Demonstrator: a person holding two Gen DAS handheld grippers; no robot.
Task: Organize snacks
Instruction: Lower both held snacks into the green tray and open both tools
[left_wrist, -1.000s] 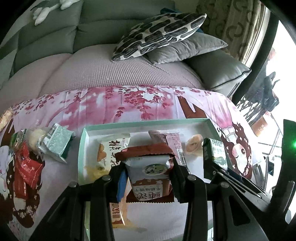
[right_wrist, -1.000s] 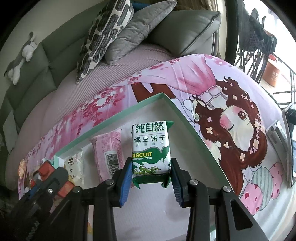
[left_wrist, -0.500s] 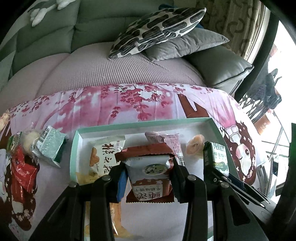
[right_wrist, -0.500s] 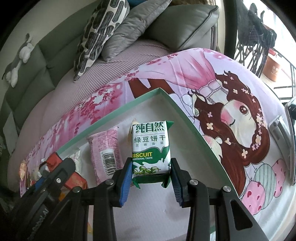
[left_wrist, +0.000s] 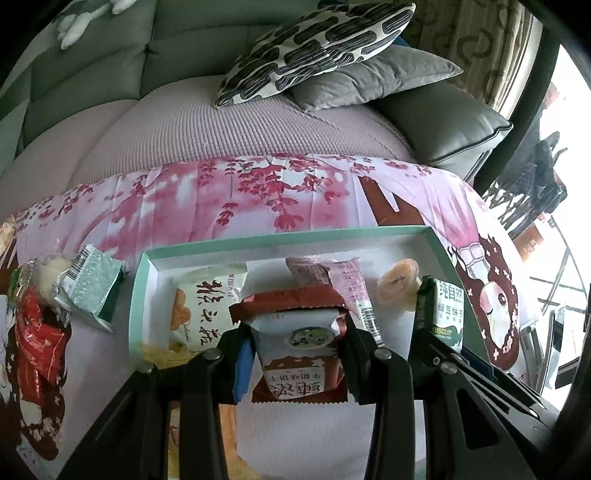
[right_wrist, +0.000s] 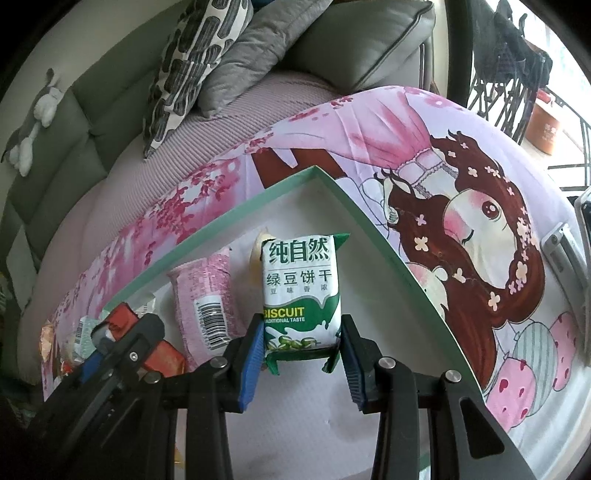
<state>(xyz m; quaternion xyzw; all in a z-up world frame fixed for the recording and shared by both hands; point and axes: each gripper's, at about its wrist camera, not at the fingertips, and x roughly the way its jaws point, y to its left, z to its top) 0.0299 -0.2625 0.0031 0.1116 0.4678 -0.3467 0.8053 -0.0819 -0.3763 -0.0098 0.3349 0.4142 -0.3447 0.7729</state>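
Observation:
My left gripper (left_wrist: 293, 360) is shut on a brown-and-white biscuit packet (left_wrist: 295, 350), held over the green-rimmed white tray (left_wrist: 288, 236). My right gripper (right_wrist: 301, 350) is shut on a green-and-white mung bean biscuit packet (right_wrist: 301, 291) above the tray's (right_wrist: 266, 190) right part; the same packet (left_wrist: 445, 314) shows at the right of the left wrist view. In the tray lie a white packet with orange print (left_wrist: 207, 306), a pink packet (left_wrist: 343, 284) (right_wrist: 207, 299) and a round pastry (left_wrist: 397, 290). The left gripper's fingers (right_wrist: 122, 347) appear at the lower left of the right wrist view.
Loose snacks lie left of the tray on the pink printed cloth (left_wrist: 258, 192): a green-white packet (left_wrist: 92, 288), a red packet (left_wrist: 40, 339) and a pale wrapped bun (left_wrist: 48, 277). A sofa with a patterned cushion (left_wrist: 317, 44) and grey cushions stands behind. A metal object (right_wrist: 565, 251) lies at the right.
The left gripper has moved slightly forward and down over the tray with its packet, so the tray looks nearer. The right gripper has barely moved with its green packet.

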